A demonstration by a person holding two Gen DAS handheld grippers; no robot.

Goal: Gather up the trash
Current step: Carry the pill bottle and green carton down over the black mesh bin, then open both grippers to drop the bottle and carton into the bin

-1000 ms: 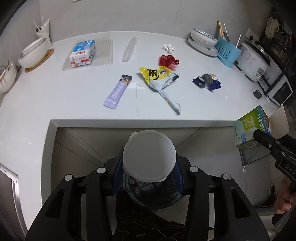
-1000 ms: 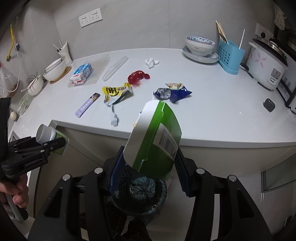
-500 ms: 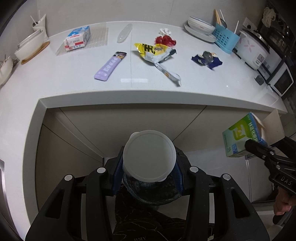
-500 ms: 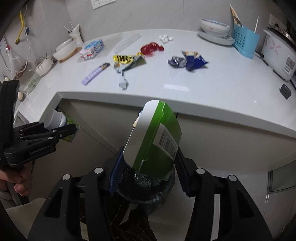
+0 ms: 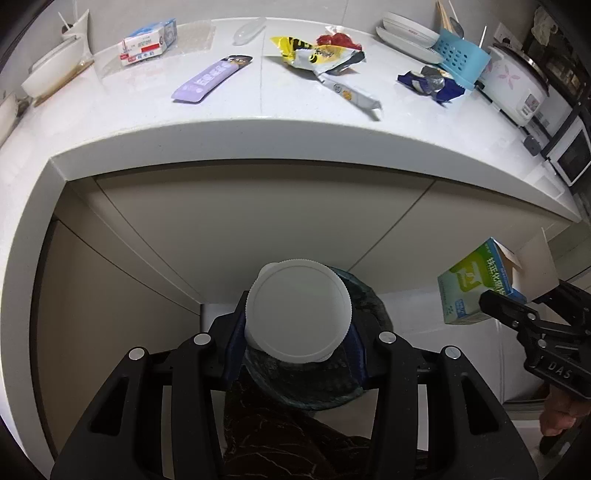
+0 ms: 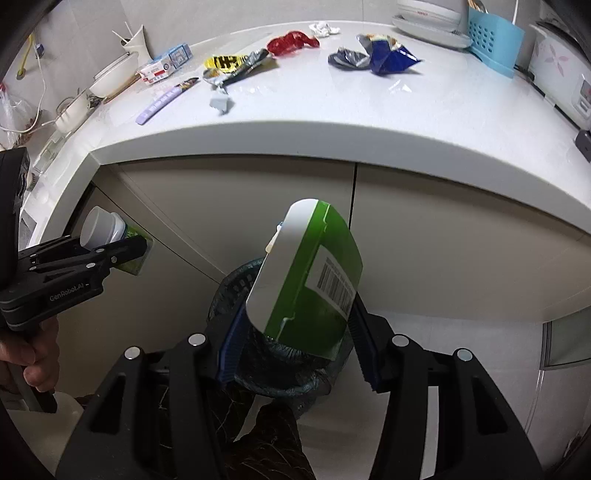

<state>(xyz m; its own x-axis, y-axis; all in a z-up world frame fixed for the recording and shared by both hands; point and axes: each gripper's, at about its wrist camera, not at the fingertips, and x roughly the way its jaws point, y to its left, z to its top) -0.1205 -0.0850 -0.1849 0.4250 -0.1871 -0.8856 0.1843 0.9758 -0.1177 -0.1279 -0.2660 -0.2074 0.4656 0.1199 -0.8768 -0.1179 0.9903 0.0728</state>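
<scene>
Trash is split between the grippers and the counter (image 5: 184, 122).

Left wrist view: a white-capped container (image 5: 298, 319) is clamped between the blue pads (image 5: 236, 343) of the left gripper (image 5: 297, 339), lower centre of frame, jaws roughly half spread and pressed on its sides. Directly behind and below it the rim of a dark bag-lined bin (image 5: 364, 295) is seen. More trash lies along the top of the frame on the white counter: purple sachet (image 5: 212, 78) upper left of centre, yellow/silver wrapper (image 5: 317, 55) top centre w/ a red wrapper (image 5: 338, 40) just behind it, blue/silver wrapper (image 5: 430, 84) upper right. A small blue-white carton (image 5: 147, 42) sits upper left, blue utensil rack (image 5: 461, 59) and rice cooker (image 5: 513, 83) at far right. At the right edge the right gripper (image 5: 517, 314) is seen side-on, gripping a green/white box (image 5: 472, 284).

Right wrist view: the green box w/ barcode (image 6: 306, 273) is pinched between the right gripper's (image 6: 295, 339) blue pads (image 6: 227, 347), centre frame, jaws abt half spread and tight on it; it is tilted, white face to the left. The bin (image 6: 236, 280) shows behind and under it, below the cabinet fronts (image 6: 424, 229). At left edge the left gripper (image 6: 110, 254) is held by a hand (image 6: 33, 358), w/ the capped container (image 6: 99, 230) in its jaws. Counter trash runs across the top: purple sachet (image 6: 162, 101), yellow wrapper (image 6: 236, 62), red wrapper (image 6: 291, 41), blue wrapper (image 6: 384, 55), crumpled white paper (image 6: 323, 27).
</scene>
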